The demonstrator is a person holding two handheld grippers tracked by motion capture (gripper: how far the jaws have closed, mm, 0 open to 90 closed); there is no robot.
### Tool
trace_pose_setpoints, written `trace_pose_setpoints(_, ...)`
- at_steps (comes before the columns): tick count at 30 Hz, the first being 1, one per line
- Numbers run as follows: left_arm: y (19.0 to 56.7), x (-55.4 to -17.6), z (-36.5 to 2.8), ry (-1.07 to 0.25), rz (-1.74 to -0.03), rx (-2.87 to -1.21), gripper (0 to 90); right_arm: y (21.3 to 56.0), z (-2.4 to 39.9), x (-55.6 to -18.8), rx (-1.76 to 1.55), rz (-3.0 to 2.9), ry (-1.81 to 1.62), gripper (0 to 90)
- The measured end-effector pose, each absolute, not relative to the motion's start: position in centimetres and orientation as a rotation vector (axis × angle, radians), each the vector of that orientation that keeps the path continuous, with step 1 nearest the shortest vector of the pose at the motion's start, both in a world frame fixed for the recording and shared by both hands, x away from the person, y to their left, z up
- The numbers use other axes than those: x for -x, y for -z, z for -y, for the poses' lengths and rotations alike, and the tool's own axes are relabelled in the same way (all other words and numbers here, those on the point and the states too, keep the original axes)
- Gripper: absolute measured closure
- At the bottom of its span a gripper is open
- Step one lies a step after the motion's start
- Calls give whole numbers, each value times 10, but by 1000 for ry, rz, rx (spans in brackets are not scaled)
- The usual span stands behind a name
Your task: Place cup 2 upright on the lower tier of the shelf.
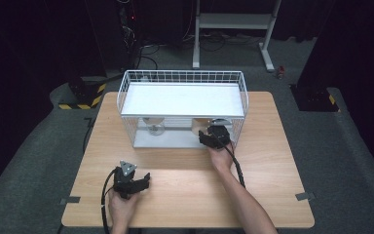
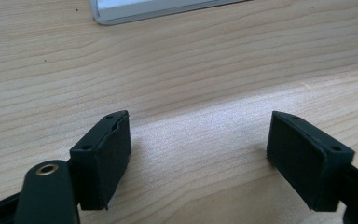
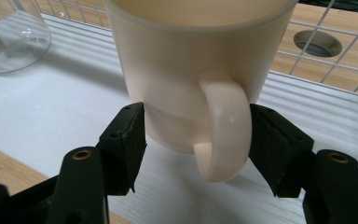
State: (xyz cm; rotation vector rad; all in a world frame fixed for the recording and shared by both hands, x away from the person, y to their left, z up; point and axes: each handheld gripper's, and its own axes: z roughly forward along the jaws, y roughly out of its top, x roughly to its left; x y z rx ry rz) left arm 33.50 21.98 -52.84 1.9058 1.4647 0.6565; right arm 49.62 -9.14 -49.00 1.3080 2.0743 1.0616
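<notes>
1. A wooden surface (image 1: 185, 190) carries a white wire rack (image 1: 182, 78) with a white top shelf and a white bottom board.
2. The left gripper (image 1: 143, 181) rests on the near left part of the surface, held in the person's left hand (image 1: 121, 207), well apart from the rack.
3. In the left gripper view its fingers (image 2: 102, 158) stand wide apart over bare wood, with nothing between them; a corner of the rack's white board (image 2: 168, 9) shows at the top edge.
4. The right gripper (image 1: 213, 135) reaches into the open front of the rack at its right side, under the top shelf, held in the right hand (image 1: 222, 156).
5. In the right gripper view a cream mug (image 3: 196, 70) stands on the white board with its handle (image 3: 226, 135) pointing toward the camera.
6. The right fingers (image 3: 123, 144) are spread to either side of the mug's lower body, with the handle between them.
7. The right finger sits just beside the handle; whether either pad touches the mug cannot be told.
8. A clear glass (image 3: 11, 39) stands on the same board to the left of the mug, well apart from it; in the high view it shows under the shelf at the left (image 1: 154, 127).
9. Behind the mug, through the wire, a round hole (image 3: 317, 43) shows in the wood.
</notes>
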Motion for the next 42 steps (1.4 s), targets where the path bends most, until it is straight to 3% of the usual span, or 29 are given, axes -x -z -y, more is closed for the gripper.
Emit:
trace_pose_setpoints(12, 528, -335, -220, -657, -1465, -1906, 221, 479, 101, -485, -1288, -2137, -1108, 271)
trace_pose_setpoints(42, 528, -335, -220, -658, -1464, -1907, 221, 470, 121, -466, -1238, -2141, -1160, 249)
